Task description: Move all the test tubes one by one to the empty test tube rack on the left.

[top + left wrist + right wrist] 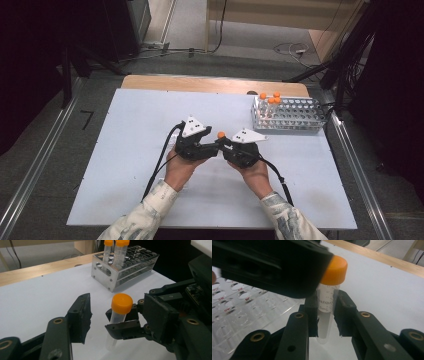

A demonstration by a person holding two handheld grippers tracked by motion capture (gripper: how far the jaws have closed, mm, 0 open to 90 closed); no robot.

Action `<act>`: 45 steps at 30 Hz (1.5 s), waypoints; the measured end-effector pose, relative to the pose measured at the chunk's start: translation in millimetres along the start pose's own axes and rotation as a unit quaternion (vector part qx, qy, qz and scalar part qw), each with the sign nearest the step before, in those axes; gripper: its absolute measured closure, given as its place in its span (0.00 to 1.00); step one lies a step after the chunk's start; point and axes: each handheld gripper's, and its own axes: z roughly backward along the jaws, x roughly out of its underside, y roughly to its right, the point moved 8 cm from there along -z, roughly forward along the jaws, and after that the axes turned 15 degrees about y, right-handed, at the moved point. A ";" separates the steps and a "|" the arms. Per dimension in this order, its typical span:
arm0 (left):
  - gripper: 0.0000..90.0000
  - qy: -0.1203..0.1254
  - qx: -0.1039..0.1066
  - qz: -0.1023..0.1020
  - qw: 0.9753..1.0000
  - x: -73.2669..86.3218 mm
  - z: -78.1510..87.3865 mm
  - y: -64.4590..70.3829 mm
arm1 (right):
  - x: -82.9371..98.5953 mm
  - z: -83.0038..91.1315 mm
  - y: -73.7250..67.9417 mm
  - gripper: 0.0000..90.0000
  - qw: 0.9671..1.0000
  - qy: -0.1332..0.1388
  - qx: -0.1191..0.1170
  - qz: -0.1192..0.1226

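A clear tube with an orange cap (220, 134) (121, 303) (333, 267) stands upright over the white table top, its tip close to the surface. My right gripper (226, 145) (325, 302) is shut on its body below the cap. In the left gripper view the right gripper's jaws (117, 323) clamp the tube's middle. My left gripper (212, 145) (117, 305) is open, one jaw on each side of the cap and not touching it. One left jaw looms black across the top of the right gripper view.
A metal tube rack (295, 122) (105, 277) (234, 315) sits at the table's far right, with several orange-capped tubes (270, 101) (117, 250) at its left end and many open holes. The wooden table edge (200, 82) runs along the far side.
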 end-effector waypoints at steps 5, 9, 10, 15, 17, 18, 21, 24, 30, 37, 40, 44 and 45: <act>0.62 0.002 0.010 -0.005 1.000 1.3 -3.3 4.8 | -0.8 0.4 -2.4 0.79 1.000 0.002 -0.005 0.002; 0.67 -0.003 0.010 -0.010 1.000 3.3 -4.9 5.9 | -1.1 0.6 -3.4 0.79 1.000 0.002 -0.006 -0.001; 0.71 -0.003 0.010 -0.009 1.000 3.3 -5.0 5.8 | -1.1 0.6 -3.6 0.79 1.000 0.002 -0.006 0.000; 0.74 -0.007 0.013 -0.014 1.000 4.1 -4.9 5.1 | -1.9 1.0 -4.2 0.79 1.000 0.003 -0.007 -0.001; 0.76 -0.011 0.015 -0.013 1.000 5.6 -5.4 4.1 | -2.6 1.2 -4.3 0.79 1.000 0.005 -0.008 -0.002; 0.76 -0.012 0.015 -0.013 1.000 5.7 -5.5 3.7 | -2.8 1.3 -4.2 0.79 1.000 0.005 -0.007 -0.003; 0.77 -0.011 0.014 -0.013 1.000 5.2 -5.3 3.4 | -2.5 1.0 -4.2 0.79 1.000 0.004 -0.007 -0.004; 0.77 -0.010 0.015 -0.013 1.000 4.3 -5.0 3.6 | -3.1 1.5 -4.4 0.79 1.000 0.006 -0.008 -0.004; 0.78 -0.006 0.015 -0.014 1.000 -2.4 -1.4 2.2 | -4.8 2.4 -6.1 0.55 1.000 0.010 -0.018 -0.005; 0.78 0.001 0.003 -0.011 1.000 -11.8 4.4 -5.7 | -4.1 2.1 0.6 0.21 0.999 0.002 -0.006 -0.031; 0.78 0.004 -0.003 -0.007 1.000 -15.9 7.4 -9.8 | -4.3 3.7 3.5 0.20 0.999 0.001 -0.004 -0.039; 0.78 0.014 -0.016 -0.010 1.000 -24.5 14.7 -17.3 | -3.9 5.1 5.1 0.19 0.999 -0.003 -0.001 -0.039; 0.78 0.016 -0.019 -0.013 1.000 -25.9 16.2 -18.8 | -2.0 4.9 6.4 0.19 0.999 -0.009 0.001 -0.037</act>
